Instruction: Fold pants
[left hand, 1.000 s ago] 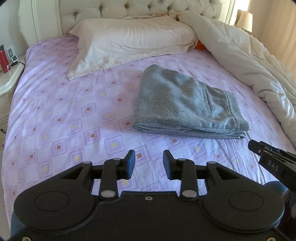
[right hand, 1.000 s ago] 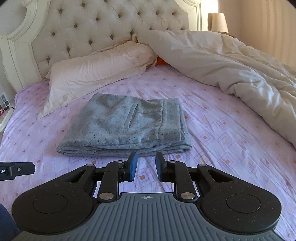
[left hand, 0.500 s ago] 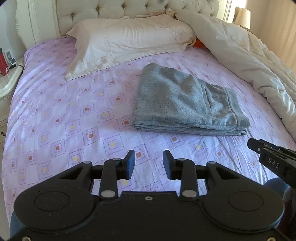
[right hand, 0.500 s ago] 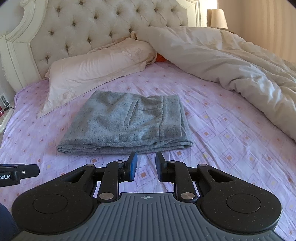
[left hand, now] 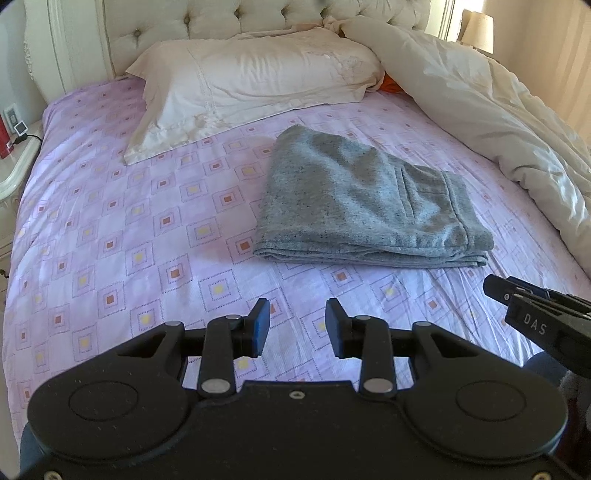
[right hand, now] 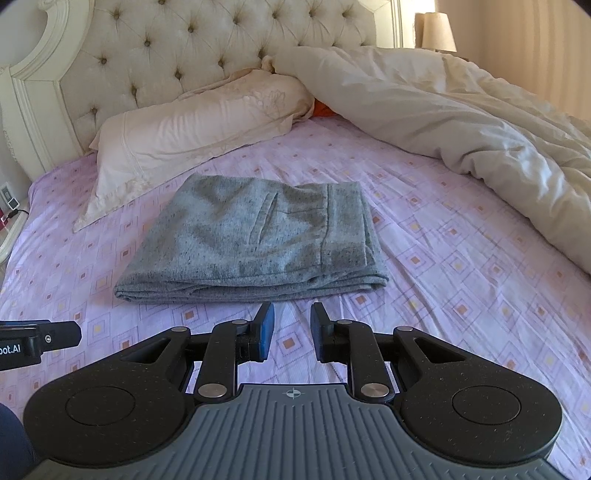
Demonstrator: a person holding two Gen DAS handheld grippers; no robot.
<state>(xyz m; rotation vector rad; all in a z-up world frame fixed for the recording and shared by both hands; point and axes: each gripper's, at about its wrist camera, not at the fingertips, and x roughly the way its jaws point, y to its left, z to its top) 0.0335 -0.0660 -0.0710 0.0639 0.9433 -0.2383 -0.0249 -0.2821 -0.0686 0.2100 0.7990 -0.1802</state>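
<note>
both tongs (left hand: 297,323) (right hand: 291,326) part-open, empty — lilac sheet (left hand: 110,221), folded pants (right hand: 251,236), maybe a lamp (right hand: 437,31).

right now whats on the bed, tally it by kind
folded grey pants: 1
pillow: 1
cream duvet: 1
orange item, mostly hidden between pillow and duvet, kind unclear: 1
total: 4
All lie on the purple patterned sheet; the pants lie apart from the pillow and the duvet.
</note>
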